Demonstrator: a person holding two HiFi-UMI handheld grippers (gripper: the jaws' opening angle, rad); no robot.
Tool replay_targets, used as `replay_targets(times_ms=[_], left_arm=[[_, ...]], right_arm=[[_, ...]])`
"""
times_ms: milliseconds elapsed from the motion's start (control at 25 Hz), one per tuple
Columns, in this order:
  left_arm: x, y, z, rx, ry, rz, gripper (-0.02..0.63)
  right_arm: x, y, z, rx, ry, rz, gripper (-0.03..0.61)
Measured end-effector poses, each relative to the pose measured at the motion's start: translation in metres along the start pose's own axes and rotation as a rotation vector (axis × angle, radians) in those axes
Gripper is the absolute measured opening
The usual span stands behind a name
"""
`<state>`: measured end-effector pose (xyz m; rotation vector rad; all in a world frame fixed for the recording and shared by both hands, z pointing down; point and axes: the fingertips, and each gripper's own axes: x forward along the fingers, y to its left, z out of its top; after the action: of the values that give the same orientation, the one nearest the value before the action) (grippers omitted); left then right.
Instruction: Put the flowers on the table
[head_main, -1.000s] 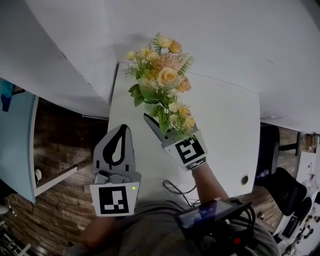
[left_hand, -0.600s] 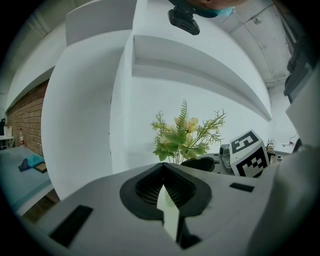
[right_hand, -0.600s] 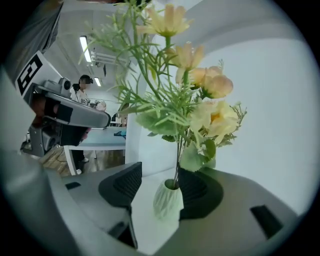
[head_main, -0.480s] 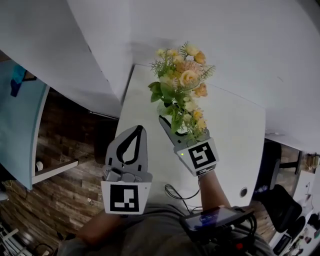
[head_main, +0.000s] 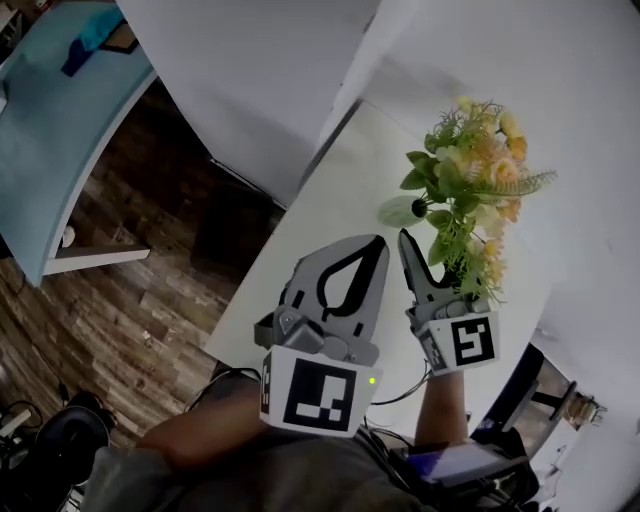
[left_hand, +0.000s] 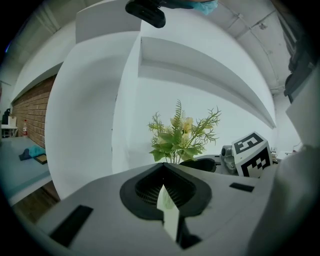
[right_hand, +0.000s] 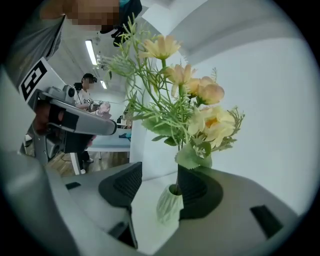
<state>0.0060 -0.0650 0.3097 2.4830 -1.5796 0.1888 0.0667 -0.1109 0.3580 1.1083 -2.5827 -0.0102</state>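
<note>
Head view, risk: flowers (head_main: 470, 180) sit over the table (head_main: 330, 230). The right gripper (head_main: 432, 255) is close beside them and could drag or tip them when it backs away.
Head view, hidden: the flowers cover one of the right gripper's jaws.
Left gripper view: left gripper (left_hand: 164, 189) is pinched closed and empty, near the flowers.
Right gripper view: jaws are wide apart. The vase (right_hand: 169, 204) under the flowers rests against one jaw and is clear of the other. Whether its base is seated is unclear.
</note>
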Motion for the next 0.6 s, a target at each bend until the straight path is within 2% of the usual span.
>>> replay_targets(times_ms=[320, 600], left_arm=[[-0.0004, 0.0008, -0.0025, -0.018, -0.007, 0.002, 0.008], [-0.0012, 0.0038, -0.0034, -0.019, -0.004, 0.011, 0.008]], right_arm=[[-0.0021, -0.0001, 0.0006, -0.027, 0.004, 0.003, 0.232], [-0.0068, 0.0018, -0.0073, -0.026, 0.061, 0.002, 0.232]])
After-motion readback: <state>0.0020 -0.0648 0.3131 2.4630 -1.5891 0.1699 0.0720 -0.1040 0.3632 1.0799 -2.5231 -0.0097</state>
